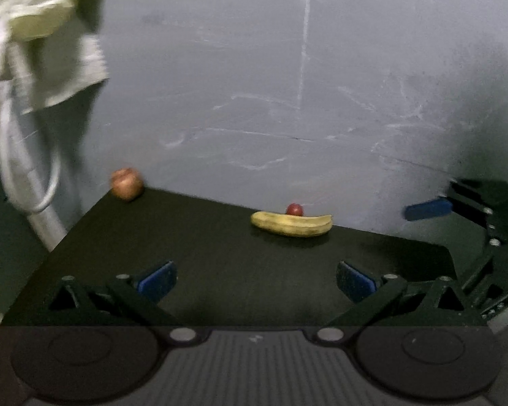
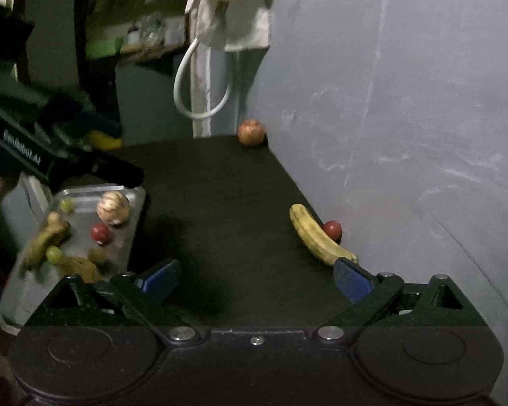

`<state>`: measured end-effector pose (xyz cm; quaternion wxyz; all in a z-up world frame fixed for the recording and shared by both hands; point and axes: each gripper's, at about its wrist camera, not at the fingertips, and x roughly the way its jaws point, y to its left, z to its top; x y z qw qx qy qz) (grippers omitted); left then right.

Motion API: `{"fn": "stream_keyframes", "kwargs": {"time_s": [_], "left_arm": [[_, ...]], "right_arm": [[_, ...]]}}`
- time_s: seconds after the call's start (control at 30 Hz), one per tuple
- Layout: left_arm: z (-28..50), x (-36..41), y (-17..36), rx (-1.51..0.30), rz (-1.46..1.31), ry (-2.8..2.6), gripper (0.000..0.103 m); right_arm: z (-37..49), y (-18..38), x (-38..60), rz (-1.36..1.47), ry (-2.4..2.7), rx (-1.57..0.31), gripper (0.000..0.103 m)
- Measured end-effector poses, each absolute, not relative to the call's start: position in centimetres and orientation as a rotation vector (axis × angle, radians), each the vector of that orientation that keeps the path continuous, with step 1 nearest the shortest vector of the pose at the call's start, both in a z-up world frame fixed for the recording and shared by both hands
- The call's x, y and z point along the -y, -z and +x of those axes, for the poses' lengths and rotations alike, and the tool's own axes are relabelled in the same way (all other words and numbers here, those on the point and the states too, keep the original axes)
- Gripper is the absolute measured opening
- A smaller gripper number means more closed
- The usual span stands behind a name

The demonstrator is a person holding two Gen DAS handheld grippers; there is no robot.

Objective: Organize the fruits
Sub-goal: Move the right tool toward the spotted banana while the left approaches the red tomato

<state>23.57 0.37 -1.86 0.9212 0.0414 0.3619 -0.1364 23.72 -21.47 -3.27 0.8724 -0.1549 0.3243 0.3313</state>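
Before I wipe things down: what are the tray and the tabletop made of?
Tray: looks like bare metal, maybe steel or aluminium; its silvery rim and floor catch the light. Tabletop: dark and matt with almost no glare, possibly laminate or painted board; the blur leaves that open.

The left claw (image 1: 255, 279) is a matte black frame with blue pads (image 1: 157, 279), silver screw heads at its pivots, triangular cut-outs in its linkages, two round black discs and a ribbed grey panel. The right claw (image 2: 256, 279) looks alike, with a small silver screw set mid-body instead of ribbing.
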Motion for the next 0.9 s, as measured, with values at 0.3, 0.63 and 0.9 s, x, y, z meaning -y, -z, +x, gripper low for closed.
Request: {"fn": "stream_keyframes", "kwargs": {"time_s": [0.3,0.63,0.9], "left_arm": [[31.7,-2.9,5.8,-0.768,0.113,0.474,0.102],[35.8,-5.1,8.9,-0.791,0.084,0.528,0.102],[36.8,-5.8,9.5,-0.806,0.069,0.537,0.102]], "right_arm": [[31.7,7.5,17.8,-0.448,-0.648,-0.753,0.085],[36.8,10.4,15.4,-0.415,-0.611,-0.802,0.080],[38.1,11.6,15.5,-0.362,-0.582,-0.850,0.080]]}}
